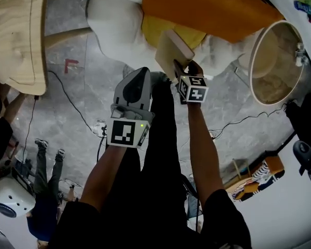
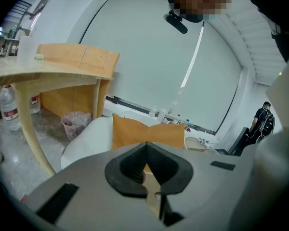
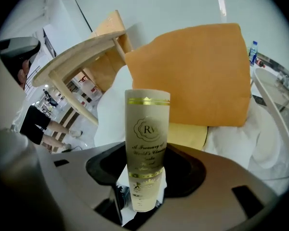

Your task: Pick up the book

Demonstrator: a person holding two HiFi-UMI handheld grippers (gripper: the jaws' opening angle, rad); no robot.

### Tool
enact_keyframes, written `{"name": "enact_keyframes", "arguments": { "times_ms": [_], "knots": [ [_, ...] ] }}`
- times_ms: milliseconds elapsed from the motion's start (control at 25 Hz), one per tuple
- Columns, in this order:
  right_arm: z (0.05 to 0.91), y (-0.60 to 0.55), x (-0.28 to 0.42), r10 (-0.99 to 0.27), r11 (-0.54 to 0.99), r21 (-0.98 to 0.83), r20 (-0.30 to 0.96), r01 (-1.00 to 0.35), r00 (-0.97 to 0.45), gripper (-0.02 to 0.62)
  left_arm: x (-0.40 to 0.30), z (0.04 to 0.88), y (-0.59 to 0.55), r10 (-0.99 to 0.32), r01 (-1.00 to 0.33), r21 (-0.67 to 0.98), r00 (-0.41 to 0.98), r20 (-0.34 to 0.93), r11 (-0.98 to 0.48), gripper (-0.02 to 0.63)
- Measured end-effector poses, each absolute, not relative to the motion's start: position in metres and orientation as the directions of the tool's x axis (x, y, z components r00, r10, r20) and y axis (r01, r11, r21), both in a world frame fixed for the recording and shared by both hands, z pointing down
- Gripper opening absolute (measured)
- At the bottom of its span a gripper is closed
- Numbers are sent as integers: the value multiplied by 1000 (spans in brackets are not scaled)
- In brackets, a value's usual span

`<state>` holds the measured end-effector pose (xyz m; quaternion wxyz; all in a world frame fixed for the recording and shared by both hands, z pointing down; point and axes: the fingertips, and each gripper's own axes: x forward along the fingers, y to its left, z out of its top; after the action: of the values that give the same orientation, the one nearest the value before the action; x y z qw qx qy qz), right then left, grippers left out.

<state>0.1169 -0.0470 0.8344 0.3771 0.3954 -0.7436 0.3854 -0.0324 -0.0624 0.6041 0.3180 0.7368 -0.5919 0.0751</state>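
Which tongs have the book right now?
The right tongs, clamped on the cream book; the left tongs are shut, without it.

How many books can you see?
1. The cream book with gold lettering is held in the right gripper, in front of the orange cushion. More could be hidden.

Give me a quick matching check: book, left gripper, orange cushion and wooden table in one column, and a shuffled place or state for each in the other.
Things:
1 book
2 left gripper
3 orange cushion
4 wooden table

Places or states:
A jaws together, nothing between them
B on the white seat, over a yellow cushion
C upright, clamped in the right gripper
D upper left of the head view

Pairs: 1-C; 2-A; 3-B; 4-D
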Motion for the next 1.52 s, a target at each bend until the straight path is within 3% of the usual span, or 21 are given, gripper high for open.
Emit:
{"name": "enact_keyframes", "arguments": {
  "times_ms": [720,1520],
  "knots": [
    [659,-45,103,-402,330,-223,846,-917,-350,229,-59,433,-82,-888,-921,363,278,367,-138,2],
    [462,-32,89,-594,347,-187,715,-919,-370,229,-59,288,-53,-920,-930,291,301,252,-225,2]
  ]
}}
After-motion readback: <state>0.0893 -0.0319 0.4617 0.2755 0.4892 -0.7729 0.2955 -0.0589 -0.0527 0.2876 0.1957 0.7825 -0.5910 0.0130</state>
